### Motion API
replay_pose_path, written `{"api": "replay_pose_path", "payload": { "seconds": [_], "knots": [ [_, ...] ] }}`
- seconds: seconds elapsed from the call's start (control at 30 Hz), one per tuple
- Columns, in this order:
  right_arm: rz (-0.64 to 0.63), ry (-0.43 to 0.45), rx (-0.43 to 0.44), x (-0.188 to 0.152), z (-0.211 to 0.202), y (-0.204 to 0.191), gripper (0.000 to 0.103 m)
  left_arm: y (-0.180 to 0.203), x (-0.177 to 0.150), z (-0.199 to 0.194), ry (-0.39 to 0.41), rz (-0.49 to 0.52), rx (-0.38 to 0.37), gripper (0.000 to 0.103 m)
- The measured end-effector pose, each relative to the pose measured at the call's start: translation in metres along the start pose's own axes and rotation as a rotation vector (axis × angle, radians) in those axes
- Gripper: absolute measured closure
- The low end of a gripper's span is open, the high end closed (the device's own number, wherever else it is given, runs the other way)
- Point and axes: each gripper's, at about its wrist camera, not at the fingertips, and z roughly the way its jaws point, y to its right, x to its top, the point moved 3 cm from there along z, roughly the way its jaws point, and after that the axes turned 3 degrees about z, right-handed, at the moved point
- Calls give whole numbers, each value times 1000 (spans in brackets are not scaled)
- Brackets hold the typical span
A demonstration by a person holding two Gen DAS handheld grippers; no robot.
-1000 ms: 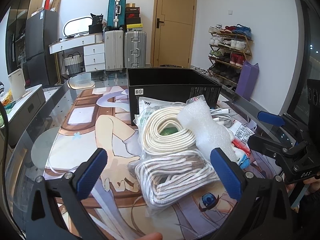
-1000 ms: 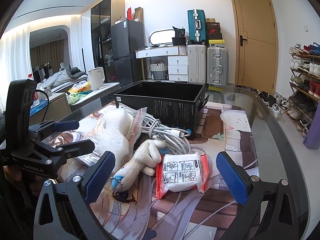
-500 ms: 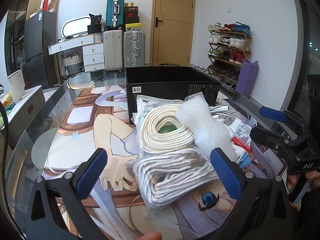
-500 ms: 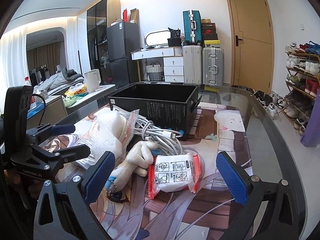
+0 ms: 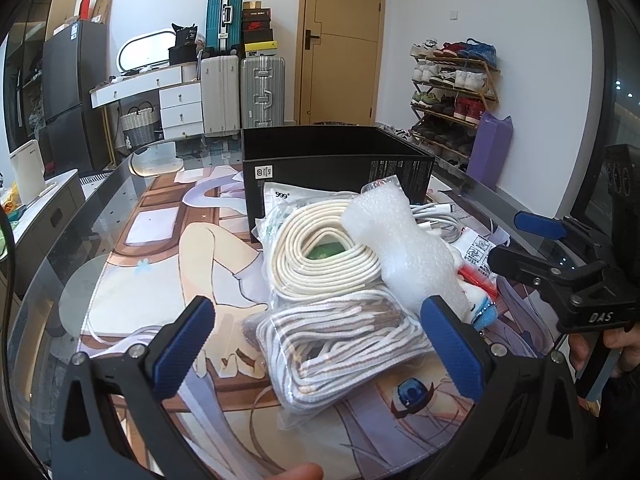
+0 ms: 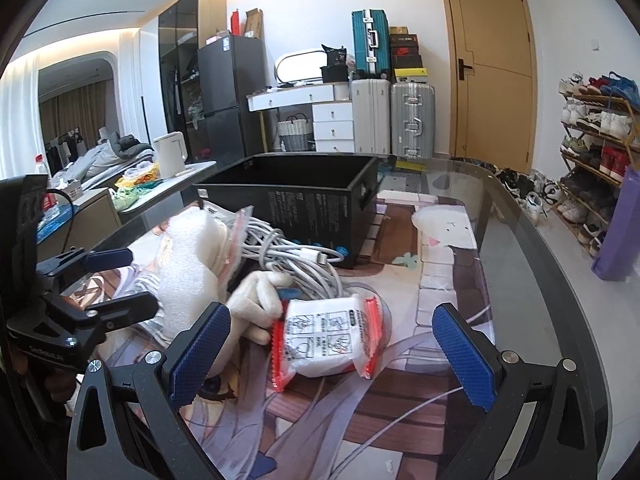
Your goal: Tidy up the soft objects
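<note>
A glass table [image 6: 532,264] is covered by a printed mat [image 5: 152,280], on which a black box [image 5: 336,168] is set, open at the top. Just before it, bagged white cords [image 5: 340,344], a coiled cream rope [image 5: 320,256], bubble wrap [image 5: 404,248], a plush toy [image 6: 256,296] and a red-edged packet [image 6: 324,340] are heaped together. Both the left gripper [image 5: 316,352] and the right gripper [image 6: 332,356] are held with fingers spread wide, nothing gripped.

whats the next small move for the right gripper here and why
Probably ease the right gripper forward and down over the red-edged white packet, then close. Both grippers are open and hold nothing, the packet lies directly between the right fingers on the mat, apart from the tangled cables, and the black box behind looks empty as far as its inside shows.
</note>
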Motion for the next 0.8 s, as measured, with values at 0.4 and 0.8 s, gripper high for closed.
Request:
{"api": "replay_pose_path", "payload": {
  "seconds": [0.4, 0.8],
  "knots": [
    [8, -107, -44, -6, 14, 5, 0, 0, 1, 2, -4, -1, 0, 0],
    [-69, -188, -20, -12, 31, -11, 45, 0, 5, -3, 8, 3, -8, 0]
  ]
}}
